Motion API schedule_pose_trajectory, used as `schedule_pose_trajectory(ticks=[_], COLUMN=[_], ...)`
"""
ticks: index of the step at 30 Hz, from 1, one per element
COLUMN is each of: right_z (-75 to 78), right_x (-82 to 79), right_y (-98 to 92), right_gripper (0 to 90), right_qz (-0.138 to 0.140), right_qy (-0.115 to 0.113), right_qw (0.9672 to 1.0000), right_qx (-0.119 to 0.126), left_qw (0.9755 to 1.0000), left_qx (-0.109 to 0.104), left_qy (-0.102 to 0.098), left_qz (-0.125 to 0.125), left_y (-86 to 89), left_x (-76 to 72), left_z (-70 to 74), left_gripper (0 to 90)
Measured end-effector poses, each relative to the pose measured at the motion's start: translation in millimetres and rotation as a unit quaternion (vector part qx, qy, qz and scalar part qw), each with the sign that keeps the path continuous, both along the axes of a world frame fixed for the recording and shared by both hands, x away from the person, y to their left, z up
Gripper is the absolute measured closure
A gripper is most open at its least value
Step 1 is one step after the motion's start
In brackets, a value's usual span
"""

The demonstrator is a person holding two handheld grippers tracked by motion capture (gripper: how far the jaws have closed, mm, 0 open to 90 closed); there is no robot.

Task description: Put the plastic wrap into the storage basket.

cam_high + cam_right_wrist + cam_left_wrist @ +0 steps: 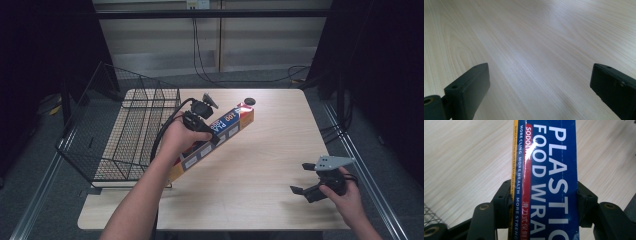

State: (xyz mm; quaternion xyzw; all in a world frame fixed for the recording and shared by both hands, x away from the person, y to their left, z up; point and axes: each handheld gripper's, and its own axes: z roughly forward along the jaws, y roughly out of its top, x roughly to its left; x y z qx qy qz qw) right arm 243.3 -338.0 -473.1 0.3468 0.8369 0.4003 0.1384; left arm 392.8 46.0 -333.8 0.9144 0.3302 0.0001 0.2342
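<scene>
1. I see my left claw [212, 131] holding a long box of plastic food wrap [220, 134] near the middle of the box.
2. In the left claw view, the two black jaws squeeze the box [549, 182] from both sides. The claw [544, 200] is clenched tight on it.
3. The box is blue, with a red stripe and a yellow edge. Big white letters on it say "PLASTIC FOOD WRAP".
4. In the high view the box lies slanted. Its far end points up and to the right, and its near end sits low by the front of the wire basket [130, 130].
5. I cannot tell if the near end of the box touches the desk [270, 150].
6. The wire basket is black and sits on the left part of the desk, just beside my left hand [181, 137].
7. My right claw [306, 179] is well apart from the box, near the front right corner of the desk.
8. In the right claw view, its jaws stand wide apart with nothing between them, just the pale wood of the desk [536, 50]. That claw [539, 87] is released.
9. A small round black thing [249, 101] lies on the far side of the desk, close to the far end of the box.
</scene>
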Motion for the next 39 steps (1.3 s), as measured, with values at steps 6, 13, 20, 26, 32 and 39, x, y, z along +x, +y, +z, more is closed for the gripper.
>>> schedule_pose_trajectory(ticks=[6,13,20,26,32,39], right_z=[-0.2,0.0,0.6,0.4,0.5,0.0], right_x=[0.2,0.1,-0.1,-0.4,-0.4,0.1], right_y=[0.3,0.3,0.1,0.0,-0.2,0.1], right_gripper=[2.7,2.7,2.6,2.6,2.6,2.6], right_qz=[0.000,0.000,0.000,-0.002,-0.002,0.003], right_qy=[0.000,-0.003,-0.002,-0.002,-0.003,-0.001], right_qw=[1.0000,1.0000,1.0000,1.0000,1.0000,1.0000], right_qx=[-0.002,-0.001,0.000,-0.001,-0.001,-0.001], left_qw=[0.9997,0.9990,0.9989,0.9983,0.9976,0.9965], left_qx=[-0.001,-0.005,0.002,0.005,0.012,0.019], left_qy=[-0.001,-0.005,-0.004,-0.005,0.002,0.004], left_qz=[0.023,0.045,0.046,0.058,0.068,0.081], left_y=[5.9,12.2,19.0,25.6,34.0,43.9], left_x=[4.7,10.0,14.4,17.6,21.0,23.7], left_z=[14.5,29.8,47.2,57.4,67.0,76.3], left_gripper=[43.4,43.4,43.4,43.5,43.5,43.4])
